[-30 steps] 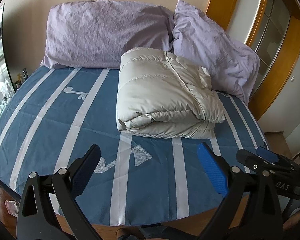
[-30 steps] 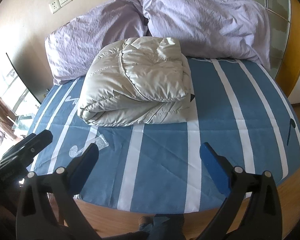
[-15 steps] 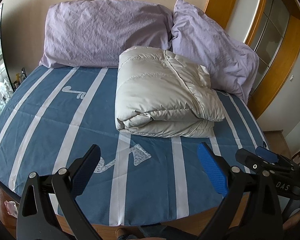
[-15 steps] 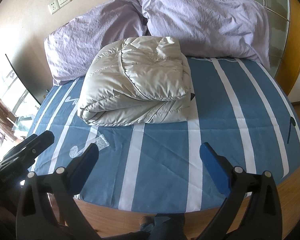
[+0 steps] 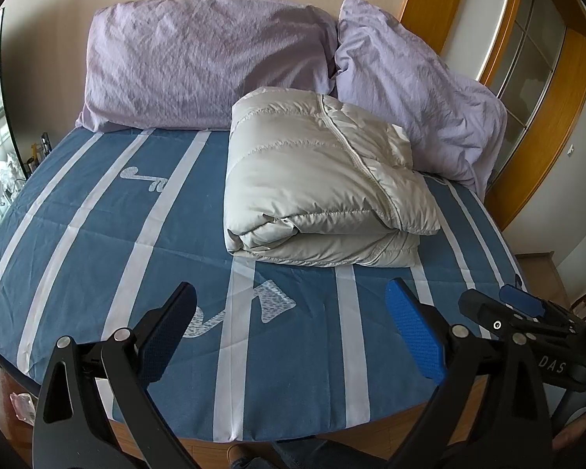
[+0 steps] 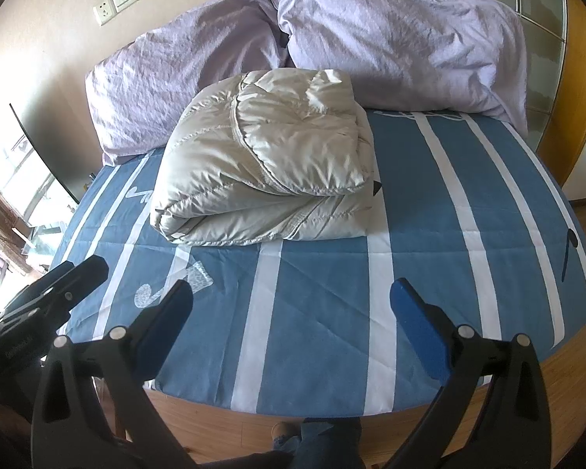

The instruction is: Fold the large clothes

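A pale grey puffer jacket (image 5: 320, 183) lies folded into a thick bundle on the blue bed sheet with white stripes (image 5: 97, 234), in front of the pillows. It also shows in the right wrist view (image 6: 269, 172). My left gripper (image 5: 291, 320) is open and empty, held above the near edge of the bed, well short of the jacket. My right gripper (image 6: 291, 320) is open and empty at the same distance. Each gripper shows at the edge of the other's view: the right one (image 5: 519, 308), the left one (image 6: 58, 285).
Two lilac pillows (image 5: 207, 62) (image 5: 418, 93) lean against the wall behind the jacket. A wooden door frame (image 5: 543, 117) stands to the right. A window and cluttered sill (image 6: 15, 195) are on the left. The bed's wooden edge (image 6: 293, 418) is just below me.
Both views have shifted only slightly; the jacket sits a touch lower and closer in frame. Both grippers stay open and empty.
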`<state>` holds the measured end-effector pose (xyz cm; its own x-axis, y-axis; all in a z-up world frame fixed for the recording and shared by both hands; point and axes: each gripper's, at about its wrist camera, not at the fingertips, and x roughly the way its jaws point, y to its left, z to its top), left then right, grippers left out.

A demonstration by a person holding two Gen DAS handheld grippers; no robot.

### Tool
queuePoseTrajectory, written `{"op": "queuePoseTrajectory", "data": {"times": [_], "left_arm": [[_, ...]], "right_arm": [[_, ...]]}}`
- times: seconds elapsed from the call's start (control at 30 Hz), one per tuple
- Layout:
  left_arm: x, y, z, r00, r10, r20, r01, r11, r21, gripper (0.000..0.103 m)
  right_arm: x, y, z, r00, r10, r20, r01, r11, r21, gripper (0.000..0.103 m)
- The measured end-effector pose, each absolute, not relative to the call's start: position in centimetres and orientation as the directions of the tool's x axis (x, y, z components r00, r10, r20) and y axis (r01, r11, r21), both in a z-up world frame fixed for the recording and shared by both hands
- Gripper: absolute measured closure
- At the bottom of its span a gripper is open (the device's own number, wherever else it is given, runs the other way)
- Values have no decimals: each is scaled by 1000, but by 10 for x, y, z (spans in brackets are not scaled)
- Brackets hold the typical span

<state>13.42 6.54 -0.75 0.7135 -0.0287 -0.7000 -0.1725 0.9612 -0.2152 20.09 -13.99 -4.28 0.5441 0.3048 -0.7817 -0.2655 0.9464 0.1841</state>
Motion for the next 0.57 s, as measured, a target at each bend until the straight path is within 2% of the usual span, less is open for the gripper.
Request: {"op": "queuePoseTrajectory", "data": {"times": [0.57], "left_arm": [[135, 64, -10, 712, -30, -702, -172, 961, -215, 5]], "right_arm": [[202, -142, -44, 544, 305, -782, -264, 946, 185, 2]]}}
